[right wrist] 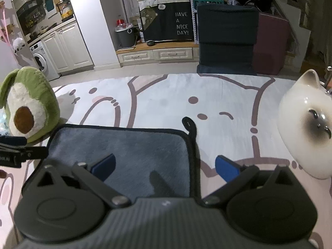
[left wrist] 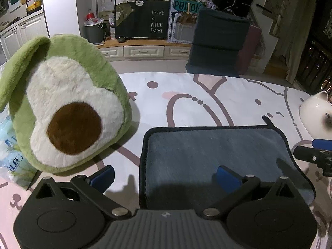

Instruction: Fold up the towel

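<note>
A grey-blue towel (left wrist: pixel 217 155) with a black hem lies flat on the cartoon-print tablecloth (left wrist: pixel 186 95); it also shows in the right wrist view (right wrist: pixel 132 151), with a black hanging loop (right wrist: pixel 189 125) at its far right corner. My left gripper (left wrist: pixel 166 177) is open and empty, straddling the towel's left hem near the front. My right gripper (right wrist: pixel 165 167) is open and empty, straddling the towel's right hem. Each gripper's tip shows in the other's view: the right (left wrist: pixel 315 155) and the left (right wrist: pixel 18 147).
A green avocado plush (left wrist: pixel 64 108) stands left of the towel, also in the right wrist view (right wrist: pixel 27 112). A white ceramic cat (right wrist: pixel 307 128) stands to the right. A plastic-wrapped pack (left wrist: pixel 10 151) lies at the far left. A dark chair (left wrist: pixel 220 41) stands beyond the table.
</note>
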Motion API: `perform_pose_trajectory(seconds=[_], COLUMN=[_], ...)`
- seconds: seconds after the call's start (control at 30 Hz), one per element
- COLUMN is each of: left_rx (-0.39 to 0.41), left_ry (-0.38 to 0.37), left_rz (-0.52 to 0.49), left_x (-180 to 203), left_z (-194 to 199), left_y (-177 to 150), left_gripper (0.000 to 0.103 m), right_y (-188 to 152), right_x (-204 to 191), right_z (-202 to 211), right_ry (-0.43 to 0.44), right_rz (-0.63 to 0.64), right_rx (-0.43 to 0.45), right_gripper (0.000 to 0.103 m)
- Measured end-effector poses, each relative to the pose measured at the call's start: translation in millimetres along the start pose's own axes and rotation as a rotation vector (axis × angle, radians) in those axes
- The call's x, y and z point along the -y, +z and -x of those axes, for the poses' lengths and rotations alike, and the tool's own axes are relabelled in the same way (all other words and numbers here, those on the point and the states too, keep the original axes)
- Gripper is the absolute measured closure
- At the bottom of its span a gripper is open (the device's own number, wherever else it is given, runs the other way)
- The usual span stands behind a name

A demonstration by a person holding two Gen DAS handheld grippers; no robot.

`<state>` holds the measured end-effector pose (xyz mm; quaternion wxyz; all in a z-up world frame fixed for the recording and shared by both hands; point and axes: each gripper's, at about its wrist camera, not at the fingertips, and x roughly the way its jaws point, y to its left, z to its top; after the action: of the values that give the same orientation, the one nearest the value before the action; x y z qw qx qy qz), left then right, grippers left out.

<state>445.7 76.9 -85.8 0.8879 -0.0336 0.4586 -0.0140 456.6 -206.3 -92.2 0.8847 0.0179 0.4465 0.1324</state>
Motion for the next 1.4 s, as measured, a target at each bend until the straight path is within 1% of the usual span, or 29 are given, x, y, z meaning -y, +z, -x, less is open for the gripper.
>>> perform_pose_trajectory(seconds=[0.27,0.57,1.0,1.4], left_rx=[0.020,0.053,0.078,0.099], left_ry=[-0.007,-0.007,0.013,0.026], left_rz=[0.002,0.003,-0.010,-0.008], left_x=[6,15,31,37], left_z=[22,55,96,132], left_y=[-7,-14,-38,-58], left_gripper=[0.000,0.000,0.000,0.000], right_y=[-6,-16,-36,-53], right_x=[-4,-13,-25,-36], right_z=[21,52,97,129], right_ry=[-0.007,-0.025,-0.020,-0.027], right_rz=[-0.017,-0.001,0.009,0.021], right_rx=[0.000,0.023,0.052,0.073], right_gripper=[0.000,0.000,0.000,0.000])
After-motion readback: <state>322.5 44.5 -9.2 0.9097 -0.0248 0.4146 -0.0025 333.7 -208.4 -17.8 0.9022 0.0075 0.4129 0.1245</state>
